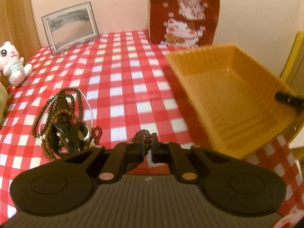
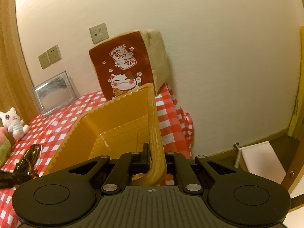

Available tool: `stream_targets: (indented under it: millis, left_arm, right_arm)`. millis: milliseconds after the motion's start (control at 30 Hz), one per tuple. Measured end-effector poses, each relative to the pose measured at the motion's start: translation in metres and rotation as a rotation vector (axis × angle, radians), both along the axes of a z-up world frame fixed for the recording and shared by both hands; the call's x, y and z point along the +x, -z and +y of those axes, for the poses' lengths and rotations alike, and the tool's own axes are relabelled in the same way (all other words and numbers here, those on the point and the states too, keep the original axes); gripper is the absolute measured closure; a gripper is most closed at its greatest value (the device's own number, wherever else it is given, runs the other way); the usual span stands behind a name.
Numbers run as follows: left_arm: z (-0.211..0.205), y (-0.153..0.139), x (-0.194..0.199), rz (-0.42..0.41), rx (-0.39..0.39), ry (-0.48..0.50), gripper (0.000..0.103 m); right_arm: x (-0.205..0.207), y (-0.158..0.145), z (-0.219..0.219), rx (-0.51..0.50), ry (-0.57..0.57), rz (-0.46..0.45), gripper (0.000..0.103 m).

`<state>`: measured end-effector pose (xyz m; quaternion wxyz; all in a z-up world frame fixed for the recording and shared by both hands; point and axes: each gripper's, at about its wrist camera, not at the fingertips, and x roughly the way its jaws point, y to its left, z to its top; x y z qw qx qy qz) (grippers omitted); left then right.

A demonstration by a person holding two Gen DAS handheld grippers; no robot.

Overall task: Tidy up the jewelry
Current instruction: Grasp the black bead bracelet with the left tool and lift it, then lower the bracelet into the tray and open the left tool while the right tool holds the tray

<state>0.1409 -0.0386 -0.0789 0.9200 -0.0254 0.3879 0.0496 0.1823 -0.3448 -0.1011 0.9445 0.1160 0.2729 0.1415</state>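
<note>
Two grippers work over a table covered in a red-and-white checked cloth point(image 1: 123, 72). At the far left edge of the left wrist view sits a small white plush cat point(image 1: 13, 62), and behind it, leaning at the wall, stands a silver picture frame point(image 1: 70, 27). Nearer, on the left part of the cloth, lies a heap of jewelry point(image 1: 64, 121): long strands of small brown beads looped around darker pieces and something shiny and metallic, tangled so that the separate items are hard to tell apart.

Right of the heap, at the near middle, the left gripper point(image 1: 149, 144) has its fingers drawn almost together, with only a narrow slit between them. A short brown bead strand point(image 1: 145, 135) is pinched there, its beads showing above and between the fingertips and trailing down on the left finger's side.

Farther right, at the wall, leans a dark red cushion point(image 1: 184, 15) printed with a white lucky cat. In front of it and to the right, a yellow plastic tray point(image 1: 228, 98) with ribbed walls is tipped up at an angle, its inside bare.

In the right wrist view, the right gripper point(image 2: 154, 155) is closed on the tray's near rim: the left finger presses against the inner side of the wall, while the right finger is hidden behind the rim.
</note>
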Motion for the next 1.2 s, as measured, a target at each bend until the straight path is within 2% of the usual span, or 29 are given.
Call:
stream_targets:
  millis: [200,433,567,800,900,1033,1100,1200]
  left_arm:
    - [-0.003,-0.039,-0.008,-0.089,-0.053,-0.008,0.097]
    - [-0.03,-0.068,-0.011,-0.156,-0.117,0.051,0.097]
    - [-0.051,-0.064,-0.008,-0.142,-0.155,0.105,0.097]
    - [-0.076,-0.033,0.004,-0.062,-0.188,0.179,0.097]
    - [-0.073,-0.025,0.004,-0.038,-0.199,0.185,0.097]
    - [-0.06,-0.028,-0.001,-0.042,-0.206,0.192,0.096]
    - [-0.049,-0.032,-0.007,-0.05,-0.196,0.186,0.095]
    - [-0.026,-0.036,-0.02,-0.052,-0.169,0.155,0.086]
  right_arm:
    - [-0.004,-0.005,0.001,-0.009,-0.016,-0.003,0.097]
    - [-0.011,-0.011,0.005,-0.027,-0.023,-0.012,0.097]
    - [-0.015,-0.013,0.009,-0.041,-0.013,-0.013,0.097]
    - [-0.028,-0.016,0.022,-0.106,0.024,-0.039,0.098]
    - [-0.032,-0.015,0.027,-0.127,0.03,-0.047,0.098]
    - [-0.035,-0.015,0.033,-0.147,0.049,-0.055,0.098]
    - [-0.035,-0.015,0.035,-0.148,0.06,-0.053,0.098]
    - [-0.036,-0.015,0.041,-0.159,0.081,-0.053,0.098]
